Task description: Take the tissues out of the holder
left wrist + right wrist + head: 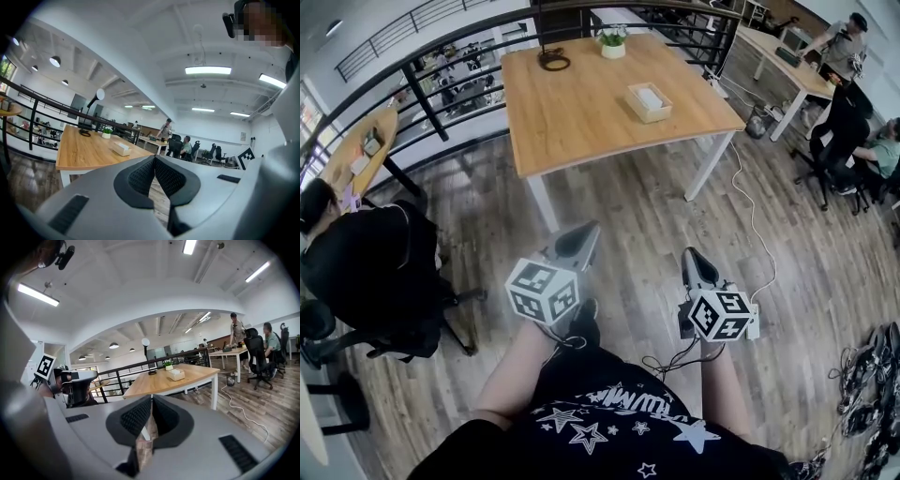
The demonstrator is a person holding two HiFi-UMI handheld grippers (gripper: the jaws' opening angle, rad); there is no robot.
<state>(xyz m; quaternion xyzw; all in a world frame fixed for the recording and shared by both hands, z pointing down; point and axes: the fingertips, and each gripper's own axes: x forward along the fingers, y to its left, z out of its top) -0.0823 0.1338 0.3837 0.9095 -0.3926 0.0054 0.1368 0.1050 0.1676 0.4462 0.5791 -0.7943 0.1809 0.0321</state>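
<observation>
The tissue holder (649, 101) is a pale wooden box with white tissue showing on top. It stands on the far right part of a wooden table (581, 122), well ahead of both grippers. The holder also appears small in the left gripper view (122, 148) and in the right gripper view (176, 374). My left gripper (586, 234) hangs over the plank floor short of the table, jaws together and nothing in them (154, 159). Beside it my right gripper (689, 255) is shut too, and empty (151, 398).
A potted plant (613, 43) and a black coiled cable (553, 61) sit at the table's far edge. A black railing (441, 56) runs behind. A seated person in black (366, 262) is at the left. A white cable (752, 216) trails on the floor; people sit at desks at the right (853, 131).
</observation>
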